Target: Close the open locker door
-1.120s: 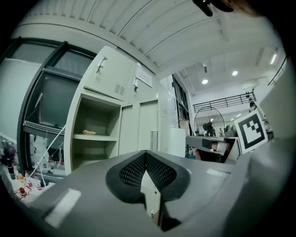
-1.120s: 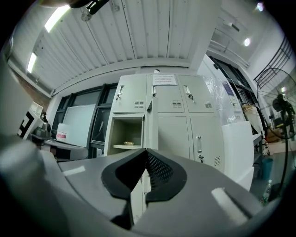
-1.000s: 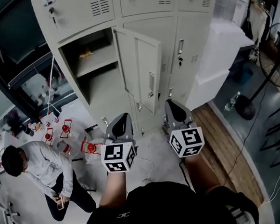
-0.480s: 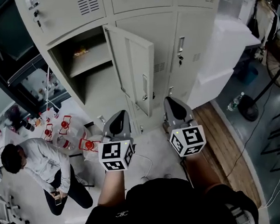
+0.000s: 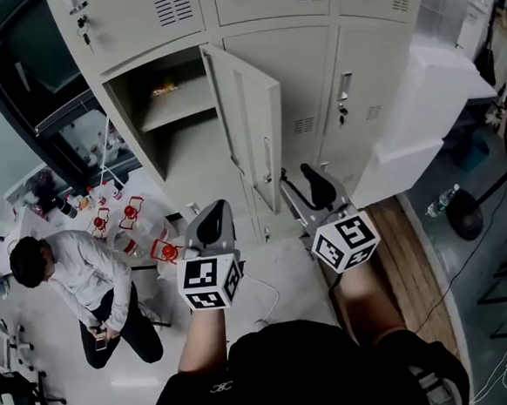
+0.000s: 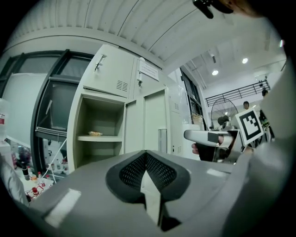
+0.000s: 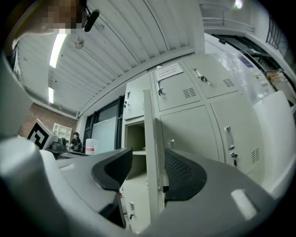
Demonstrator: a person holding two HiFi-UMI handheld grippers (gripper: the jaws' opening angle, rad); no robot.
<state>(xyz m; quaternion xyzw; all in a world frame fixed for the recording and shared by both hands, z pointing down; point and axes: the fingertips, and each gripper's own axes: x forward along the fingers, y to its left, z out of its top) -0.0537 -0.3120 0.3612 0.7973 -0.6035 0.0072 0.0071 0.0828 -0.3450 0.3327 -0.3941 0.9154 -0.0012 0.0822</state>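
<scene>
The grey locker bank has one door swung open, its edge facing me, beside an empty compartment with a shelf. My right gripper hovers just right of the door's lower free edge; its jaws have just been opening and stand open, nothing pressed between them. In the right gripper view the door's edge shows through the gap of the right gripper, but whether it lies between the pads I cannot tell. My left gripper is shut and empty, below the compartment; its pads meet in the left gripper view.
A person crouches on the floor at the left, near red-and-white containers. A white block stands against the lockers at the right, with a wooden strip and a fan base beyond. A cable lies on the floor.
The right gripper's jaws went from shut to open, and it swung left toward the door's free edge. The left gripper stayed shut and hardly shifted.
</scene>
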